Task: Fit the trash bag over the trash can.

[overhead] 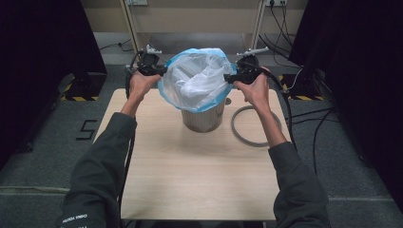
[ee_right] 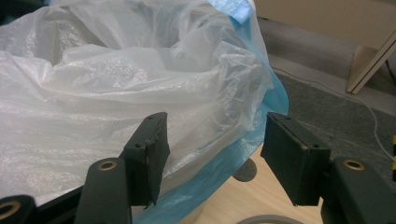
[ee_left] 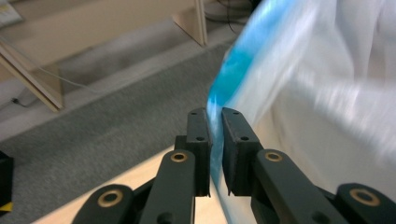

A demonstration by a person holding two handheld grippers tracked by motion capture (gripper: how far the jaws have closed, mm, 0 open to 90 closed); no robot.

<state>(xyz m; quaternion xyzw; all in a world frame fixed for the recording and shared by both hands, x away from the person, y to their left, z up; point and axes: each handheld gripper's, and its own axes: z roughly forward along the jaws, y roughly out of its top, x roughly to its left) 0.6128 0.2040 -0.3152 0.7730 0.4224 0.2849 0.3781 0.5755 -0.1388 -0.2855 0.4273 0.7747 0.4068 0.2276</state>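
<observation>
Sleeved forearms, left hand-held gripper (ee_left: 214, 122) pinching blue bag (overhead: 197, 78) rim, right hand-held gripper (ee_right: 215, 144) agape around it, bin (overhead: 203, 116) upright.

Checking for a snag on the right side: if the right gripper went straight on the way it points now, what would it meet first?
Most likely the blue rim of the bag, lying between the right gripper's open jaws, then the white liner behind it. Depth is hard to judge.
</observation>
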